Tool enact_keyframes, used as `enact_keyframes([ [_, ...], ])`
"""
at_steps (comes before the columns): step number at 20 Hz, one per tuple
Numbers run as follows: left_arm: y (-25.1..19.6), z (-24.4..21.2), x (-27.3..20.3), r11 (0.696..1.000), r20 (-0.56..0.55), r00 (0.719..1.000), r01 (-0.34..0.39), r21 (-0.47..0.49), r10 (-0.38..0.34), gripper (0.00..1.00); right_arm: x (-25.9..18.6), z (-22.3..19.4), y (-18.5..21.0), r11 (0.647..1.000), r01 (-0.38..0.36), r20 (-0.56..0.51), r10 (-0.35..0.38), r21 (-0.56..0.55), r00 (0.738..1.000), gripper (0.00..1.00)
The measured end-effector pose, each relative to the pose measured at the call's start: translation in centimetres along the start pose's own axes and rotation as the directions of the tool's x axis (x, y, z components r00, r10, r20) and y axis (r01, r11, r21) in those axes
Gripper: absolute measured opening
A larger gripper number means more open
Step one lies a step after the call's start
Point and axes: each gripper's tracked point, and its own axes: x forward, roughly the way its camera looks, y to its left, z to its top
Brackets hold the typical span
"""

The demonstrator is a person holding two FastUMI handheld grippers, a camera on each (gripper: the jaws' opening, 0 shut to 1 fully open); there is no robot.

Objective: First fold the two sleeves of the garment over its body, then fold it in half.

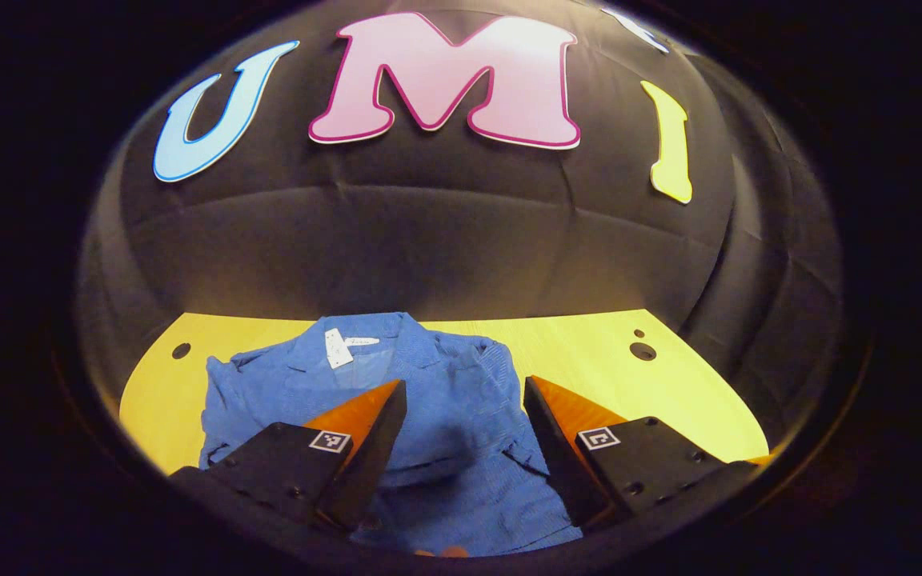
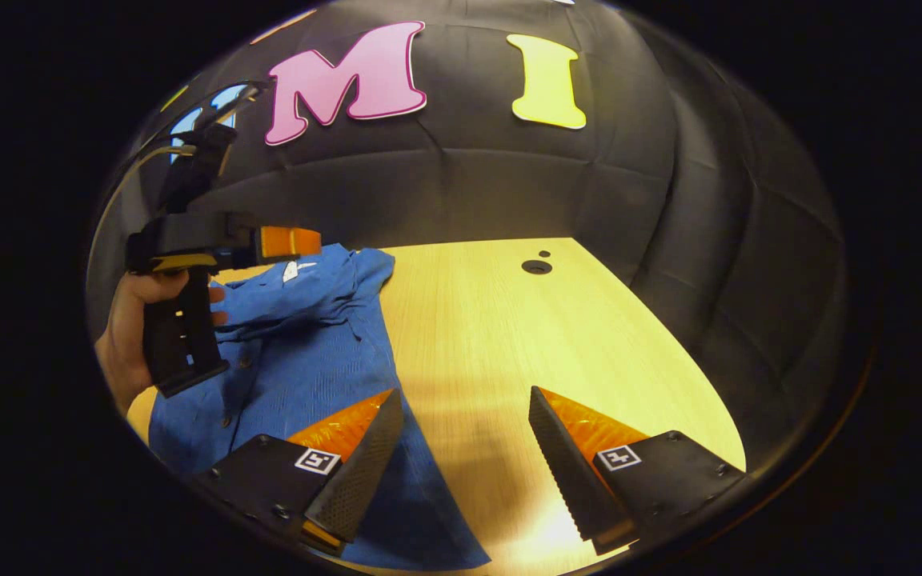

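The left gripper [image 1: 465,400] is being held with fingers apart over the blue shirt [image 1: 429,416]. The shirt is lying lengthwise on the wooden table [image 2: 509,336], collar pointing toward the booth wall. The right gripper [image 2: 465,408] is being held spread beside the shirt's edge.

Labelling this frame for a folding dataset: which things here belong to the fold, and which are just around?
Part of the job:
blue shirt
left claw, open
right claw, open

Just there:
wooden table
holes in the table
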Motion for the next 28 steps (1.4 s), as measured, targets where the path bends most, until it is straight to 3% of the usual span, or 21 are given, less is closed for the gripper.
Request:
enact_keyframes([
  [3,3.9,-2.2,-4.9,1.0,0.004,1.0,-0.003,-0.011,0.003,0.86,-0.9,-2.5,1.8,1.0,-0.025,-0.063,0.024,-0.014,0.998,1.0],
  [7,12.1,-9.0,-13.6,0.995,-0.105,0.99,-0.096,0.003,0.096,0.86,-2.5,-5.4,2.7,0.999,-0.022,-0.134,0.018,-0.031,0.991,1.0],
  [8,14.4,-11.2,-15.9,0.991,-0.147,0.98,-0.131,0.018,0.133,0.86,-3.0,-6.0,2.7,1.0,-0.016,-0.147,0.012,-0.026,0.989,0.96],
  [9,16.5,-13.2,-18.2,0.986,-0.183,0.969,-0.163,0.029,0.165,0.86,-3.4,-6.7,2.7,1.0,-0.01,-0.156,0.005,-0.029,0.988,1.0],
  [10,18.3,-15.2,-20.2,0.98,-0.216,0.956,-0.194,0.032,0.197,0.86,-3.7,-7.3,2.6,0.999,0.001,-0.169,-0.007,-0.038,0.986,0.95],
  [12,20.6,-19.0,-24.0,0.97,-0.29,0.928,-0.243,0.01,0.236,0.84,-4.2,-8.6,2.3,0.998,0.015,-0.195,-0.026,-0.057,0.98,1.0],
  [13,21.2,-20.9,-25.6,0.964,-0.329,0.911,-0.266,-0.007,0.249,0.86,-4.3,-9.0,2.0,0.998,0.028,-0.207,-0.041,-0.065,0.978,0.95],
  [15,20.4,-24.0,-28.0,0.959,-0.394,0.89,-0.276,-0.066,0.229,0.86,-4.4,-9.4,1.5,0.997,0.047,-0.211,-0.059,-0.061,0.976,0.95],
  [16,20.0,-25.7,-28.7,0.956,-0.425,0.878,-0.282,-0.083,0.221,0.86,-4.4,-9.7,1.6,0.997,0.046,-0.222,-0.058,-0.057,0.973,1.0],
  [18,19.4,-28.2,-29.5,0.954,-0.471,0.855,-0.289,-0.086,0.217,0.86,-4.5,-11.1,2.0,0.998,0.047,-0.257,-0.059,-0.053,0.965,0.96],
  [22,19.6,-28.6,-29.1,0.948,-0.459,0.853,-0.312,-0.067,0.248,0.86,-4.9,-12.0,2.3,0.998,0.059,-0.276,-0.064,-0.028,0.959,0.99],
  [25,18.9,-28.9,-29.0,0.946,-0.471,0.855,-0.305,-0.115,0.218,0.84,-4.9,-12.3,2.6,0.998,0.068,-0.274,-0.066,-0.001,0.96,0.99],
  [26,18.7,-28.9,-29.0,0.942,-0.473,0.853,-0.31,-0.124,0.219,0.8,-4.9,-12.3,2.7,0.998,0.061,-0.269,-0.061,-0.011,0.961,0.92],
  [27,18.6,-28.9,-29.0,0.945,-0.472,0.855,-0.304,-0.122,0.214,0.78,-5.0,-12.4,2.7,0.998,0.063,-0.274,-0.063,-0.009,0.96,0.99],
  [28,18.2,-29.1,-28.8,0.946,-0.474,0.856,-0.299,-0.124,0.208,0.77,-5.0,-12.3,2.7,0.998,0.062,-0.274,-0.059,0.001,0.96,0.99],
])
